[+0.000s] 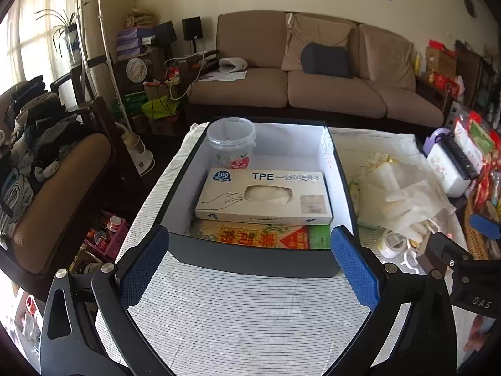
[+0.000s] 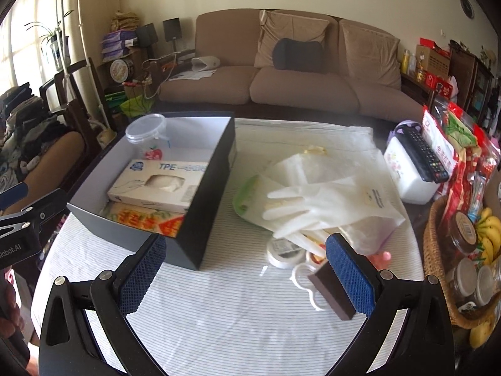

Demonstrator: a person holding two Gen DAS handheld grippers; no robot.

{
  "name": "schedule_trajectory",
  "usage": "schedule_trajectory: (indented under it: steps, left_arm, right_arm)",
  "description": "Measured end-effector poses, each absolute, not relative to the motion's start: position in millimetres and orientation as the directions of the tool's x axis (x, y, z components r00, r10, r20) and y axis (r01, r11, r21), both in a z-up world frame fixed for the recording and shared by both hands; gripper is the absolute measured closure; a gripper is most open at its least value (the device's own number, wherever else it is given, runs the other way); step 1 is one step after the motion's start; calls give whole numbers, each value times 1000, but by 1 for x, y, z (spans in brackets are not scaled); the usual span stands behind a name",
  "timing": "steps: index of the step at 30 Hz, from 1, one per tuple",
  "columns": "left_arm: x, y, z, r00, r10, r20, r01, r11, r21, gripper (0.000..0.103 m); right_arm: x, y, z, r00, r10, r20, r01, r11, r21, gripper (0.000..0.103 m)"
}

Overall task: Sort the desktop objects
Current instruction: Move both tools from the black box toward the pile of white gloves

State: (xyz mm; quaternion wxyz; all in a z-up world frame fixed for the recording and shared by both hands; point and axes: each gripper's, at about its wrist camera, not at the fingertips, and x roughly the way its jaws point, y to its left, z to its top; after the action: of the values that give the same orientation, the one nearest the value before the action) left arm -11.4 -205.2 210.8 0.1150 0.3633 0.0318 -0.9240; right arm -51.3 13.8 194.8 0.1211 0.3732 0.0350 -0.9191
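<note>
Gaping L tool (image 1: 250,263) & R tool (image 2: 247,269), box (image 1: 250,258) betw. L pads.

The table (image 2: 219,307) is covered by a white, thin-striped cloth (image 1: 238,310). A dark open box (image 2: 200,219) sits on its left half. To the right lies a pile: white gloves (image 2: 316,206), a green-edged packet (image 2: 247,200), tape rolls (image 2: 285,252) and white scissors (image 2: 308,285). Along the right edge stand a white container (image 2: 407,172) and a wicker basket (image 2: 438,282).
</note>
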Motion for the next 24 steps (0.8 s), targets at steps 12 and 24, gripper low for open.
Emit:
schedule_trajectory:
  steps: [12,24]
  left_arm:
    - [-39,-289,206,-692,-225,-686,288,-957,24,0]
    - [-100,-332,177,-643,-271,-716,354,-934,35,0]
  right_arm:
    - [-90,-69,177,-658,-224,-719,275,-960,47,0]
    - [-154,-104,159,-650,-192,-735,272,-962,11,0]
